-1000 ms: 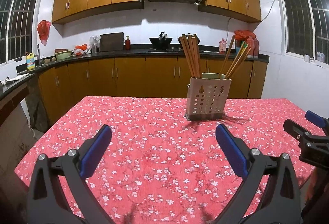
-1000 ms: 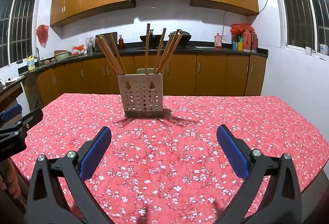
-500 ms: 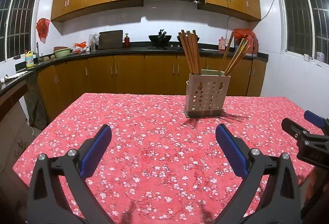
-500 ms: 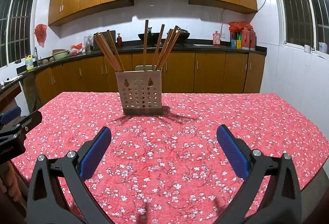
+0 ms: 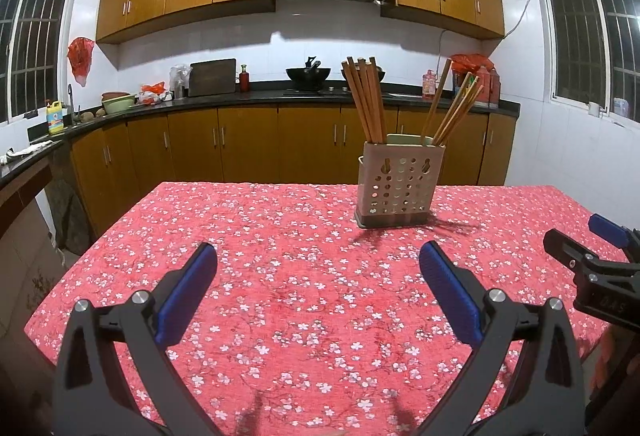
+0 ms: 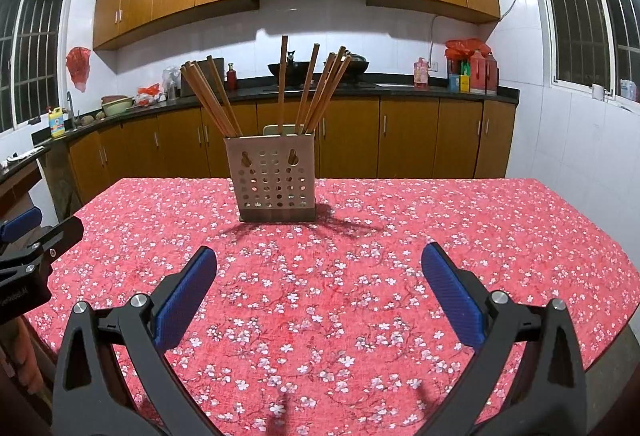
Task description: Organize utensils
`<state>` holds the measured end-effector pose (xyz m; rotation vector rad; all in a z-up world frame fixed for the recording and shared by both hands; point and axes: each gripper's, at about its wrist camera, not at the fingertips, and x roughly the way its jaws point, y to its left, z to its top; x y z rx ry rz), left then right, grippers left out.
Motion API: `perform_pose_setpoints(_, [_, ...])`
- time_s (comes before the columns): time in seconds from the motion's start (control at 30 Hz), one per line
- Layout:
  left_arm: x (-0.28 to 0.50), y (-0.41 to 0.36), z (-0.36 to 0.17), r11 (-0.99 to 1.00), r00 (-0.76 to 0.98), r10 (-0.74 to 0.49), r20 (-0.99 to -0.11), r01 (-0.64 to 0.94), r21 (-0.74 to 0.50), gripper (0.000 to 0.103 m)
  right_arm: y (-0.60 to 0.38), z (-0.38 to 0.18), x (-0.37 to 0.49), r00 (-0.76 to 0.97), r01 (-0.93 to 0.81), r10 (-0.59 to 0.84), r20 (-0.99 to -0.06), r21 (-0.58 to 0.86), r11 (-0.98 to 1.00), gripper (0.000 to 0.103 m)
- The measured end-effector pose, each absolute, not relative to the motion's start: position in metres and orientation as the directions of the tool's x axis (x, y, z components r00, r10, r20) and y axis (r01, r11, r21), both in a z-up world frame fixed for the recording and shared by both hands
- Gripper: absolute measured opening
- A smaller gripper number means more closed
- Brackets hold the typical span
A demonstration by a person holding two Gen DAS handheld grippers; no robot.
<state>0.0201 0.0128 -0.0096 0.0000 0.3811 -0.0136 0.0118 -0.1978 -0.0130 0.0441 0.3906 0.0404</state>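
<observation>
A beige perforated utensil holder [image 5: 400,185] stands upright on the red floral tablecloth [image 5: 304,276], also in the right wrist view [image 6: 276,183]. Several wooden chopsticks [image 5: 366,97] lean in two bunches inside it, also in the right wrist view [image 6: 212,95]. My left gripper [image 5: 318,290] is open and empty, low over the cloth, well short of the holder. My right gripper [image 6: 320,292] is open and empty, likewise short of the holder. Each gripper shows at the edge of the other's view, the right one [image 5: 592,268] and the left one [image 6: 28,252].
The table's far edge lies behind the holder, with wooden kitchen cabinets [image 5: 240,147] and a dark counter beyond. A wok [image 5: 308,73] and bottles stand on the counter. White walls and barred windows flank the room.
Both views have drawn back and tilted slightly, so the holder sits a little farther and higher in each view. Both grippers stay open and empty.
</observation>
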Motion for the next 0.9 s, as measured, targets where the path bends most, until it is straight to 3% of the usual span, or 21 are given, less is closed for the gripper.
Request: perform_pose_setpoints(0.9, [0.0199, 0.0094, -0.0109, 1.000, 0.926, -0.012, -0.377, 0.011, -0.005, 0.099, -0.1967, -0.0146, 0.0131, 0.922, -0.029, 0.048, -0.385, 0.055, 0.998, 0.101])
